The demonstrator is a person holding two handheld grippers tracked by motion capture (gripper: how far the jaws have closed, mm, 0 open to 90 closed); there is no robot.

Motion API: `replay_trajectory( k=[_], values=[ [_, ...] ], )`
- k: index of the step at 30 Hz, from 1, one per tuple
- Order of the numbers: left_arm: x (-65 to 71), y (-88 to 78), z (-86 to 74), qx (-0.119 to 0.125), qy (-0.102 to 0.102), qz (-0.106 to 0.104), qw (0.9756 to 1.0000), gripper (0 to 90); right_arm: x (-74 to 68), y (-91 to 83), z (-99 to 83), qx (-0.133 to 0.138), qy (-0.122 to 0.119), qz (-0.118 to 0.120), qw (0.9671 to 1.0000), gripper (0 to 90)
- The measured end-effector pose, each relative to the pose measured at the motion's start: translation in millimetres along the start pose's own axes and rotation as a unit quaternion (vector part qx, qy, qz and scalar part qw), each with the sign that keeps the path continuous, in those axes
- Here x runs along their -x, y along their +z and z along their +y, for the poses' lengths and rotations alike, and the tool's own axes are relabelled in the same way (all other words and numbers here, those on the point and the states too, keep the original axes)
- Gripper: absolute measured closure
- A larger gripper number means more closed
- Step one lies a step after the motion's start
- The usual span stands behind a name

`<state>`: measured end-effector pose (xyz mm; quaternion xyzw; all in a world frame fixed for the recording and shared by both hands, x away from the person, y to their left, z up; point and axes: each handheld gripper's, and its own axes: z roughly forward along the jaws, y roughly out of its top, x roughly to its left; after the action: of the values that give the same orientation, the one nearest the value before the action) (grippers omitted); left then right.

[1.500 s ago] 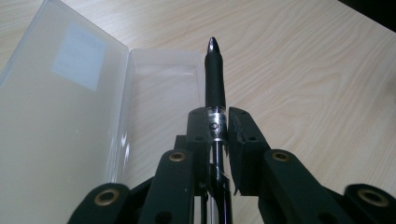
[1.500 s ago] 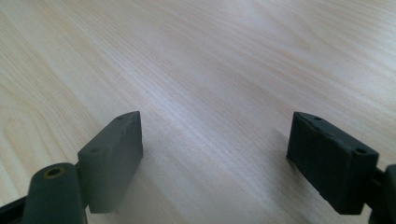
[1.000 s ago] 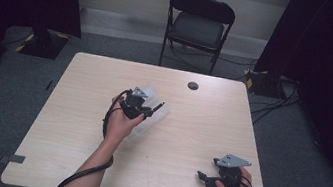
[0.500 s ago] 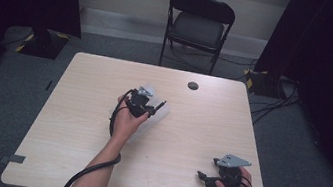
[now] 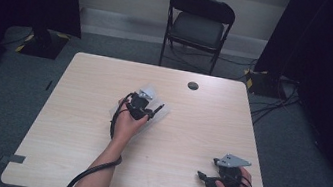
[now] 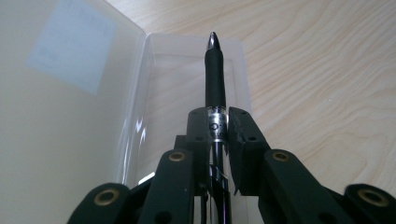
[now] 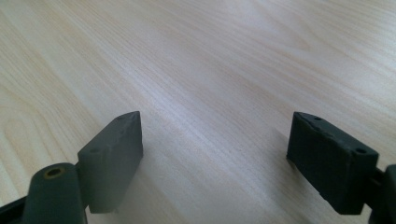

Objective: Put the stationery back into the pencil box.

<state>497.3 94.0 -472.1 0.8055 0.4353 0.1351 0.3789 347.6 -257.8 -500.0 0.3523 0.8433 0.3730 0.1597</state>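
One pen pinched between left gripper pads, tip jutting beyond them over open clear case on table. Right gripper spread wide, nothing between.

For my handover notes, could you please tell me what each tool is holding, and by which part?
The left tool clamps a black pen at its silver middle band, over an open clear case. The right tool is open, holding nothing.

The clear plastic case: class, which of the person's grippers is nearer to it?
Left. The left gripper holds a pen over the clear plastic case; the right gripper sits apart, near the table's corner.
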Motion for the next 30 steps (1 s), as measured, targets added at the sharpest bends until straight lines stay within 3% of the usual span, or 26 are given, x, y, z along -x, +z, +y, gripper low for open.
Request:
replay_trajectory(
  k=[5,7,17,30],
  values=[
    [0.0,-3.9,2.2,0.009,0.015,0.0,0.9998,73.1,-0.1,0.1,0.0,0.0,0.0,0.0,1.0,17.3],
    [1.8,-5.7,3.1,0.017,0.006,-0.001,0.9998,69.7,-0.1,0.1,0.0,0.0,0.0,-0.001,1.0,17.3],
    [11.1,-24.2,-2.3,0.047,0.017,-0.04,0.998,58.9,0.0,0.0,0.0,0.0,0.0,-0.001,1.0,17.3],
    [39.8,-33.6,-15.3,0.052,0.059,-0.089,0.9929,37.7,-0.2,0.0,0.0,0.0,0.0,-0.001,1.0,17.3]
  ],
)
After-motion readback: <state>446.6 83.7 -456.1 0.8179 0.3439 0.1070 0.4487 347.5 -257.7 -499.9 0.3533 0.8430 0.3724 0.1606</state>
